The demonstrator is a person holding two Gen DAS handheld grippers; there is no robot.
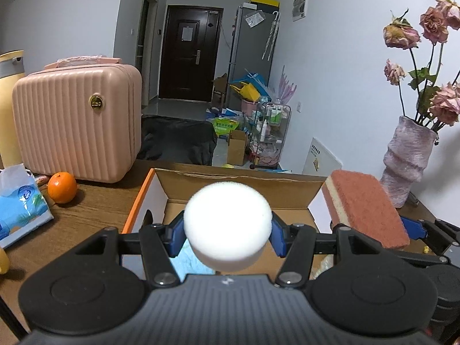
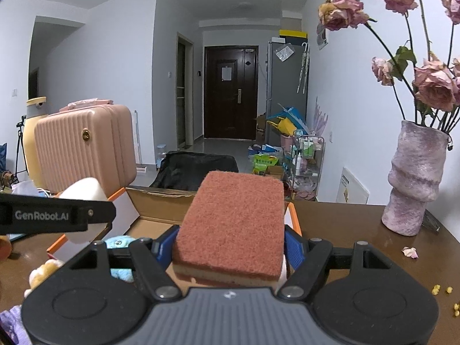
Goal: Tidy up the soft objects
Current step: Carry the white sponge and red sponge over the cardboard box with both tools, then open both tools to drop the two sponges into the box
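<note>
Two soft things are in the air at once, each held over the open cardboard box (image 1: pixel 244 185) on the brown counter (image 1: pixel 95 207). The left claw (image 1: pixel 227 234) is closed on a round white sponge (image 1: pixel 227 224), its blue pads pressing in from both sides, and the sponge hangs above the box's interior. The right claw (image 2: pixel 230 247) is clamped on a rectangular scrub sponge (image 2: pixel 233 227), rough red face up and yellow foam beneath, near the box's right wall. Inside the box lie a blue plush toy (image 2: pixel 119 243) and, beside it, a yellowish fluffy toy (image 2: pixel 43 270); how much room is left I cannot tell.

My judgement is that this is the drop-off step: both sponges are carried and about to go into the box. The next move calls for lowering each claw past the rim and then opening it, keeping the two claws from bumping, since they sit close together. A pink case (image 1: pixel 77 123), an orange (image 1: pixel 62 187), a tissue pack (image 1: pixel 20 201) and a vase (image 2: pixel 414 178) of dried roses stand well apart from the box.
</note>
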